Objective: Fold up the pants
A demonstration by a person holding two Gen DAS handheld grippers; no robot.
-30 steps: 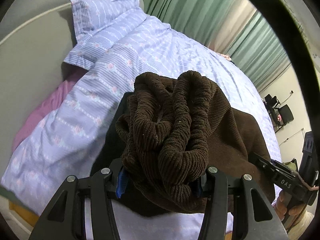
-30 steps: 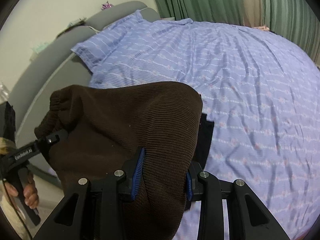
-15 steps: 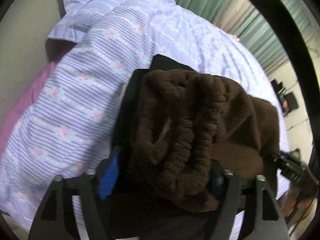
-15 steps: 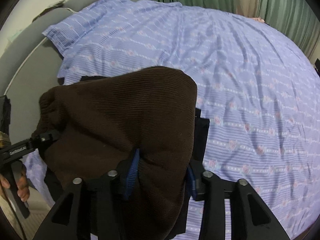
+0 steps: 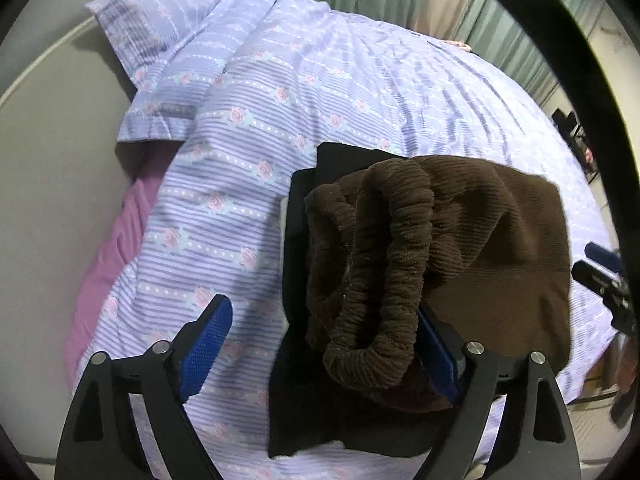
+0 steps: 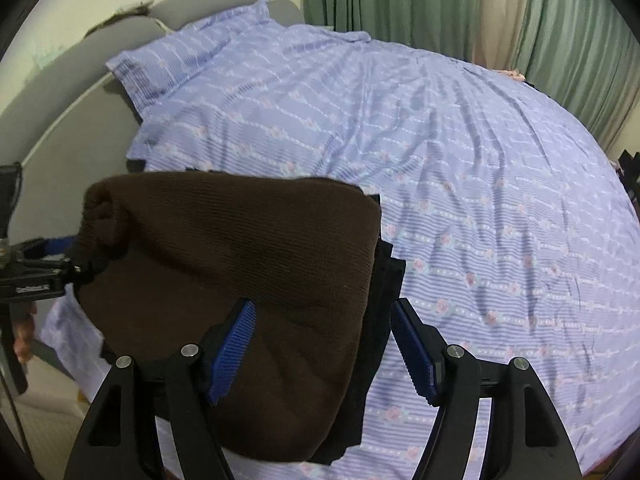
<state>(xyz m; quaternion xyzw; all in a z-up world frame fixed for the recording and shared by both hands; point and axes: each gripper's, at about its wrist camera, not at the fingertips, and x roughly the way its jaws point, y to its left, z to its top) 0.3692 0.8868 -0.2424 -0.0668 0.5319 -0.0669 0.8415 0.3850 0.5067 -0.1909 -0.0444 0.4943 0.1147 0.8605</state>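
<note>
Green curtains are hanging behind a bed that is filling both views, covered in a lilac striped sheet with pink roses. Grey headboard is running along the bed's head edge, with a matching pillow lying against it and a pink cover showing at the near side edge. Black folded garment is lying flat on the sheet near the bed's front edge. Brown corduroy pants are sitting folded on top of it, elastic waistband bunched toward the left wrist camera. Left gripper is opening: jaws wide apart, waistband between them, lying against the right pad only, left pad clear of the cloth. Right gripper is also opening: folded edge of the pants and the black garment between the jaws, right pad standing clear, left pad just beside the brown fabric; contact there is unclear.
</note>
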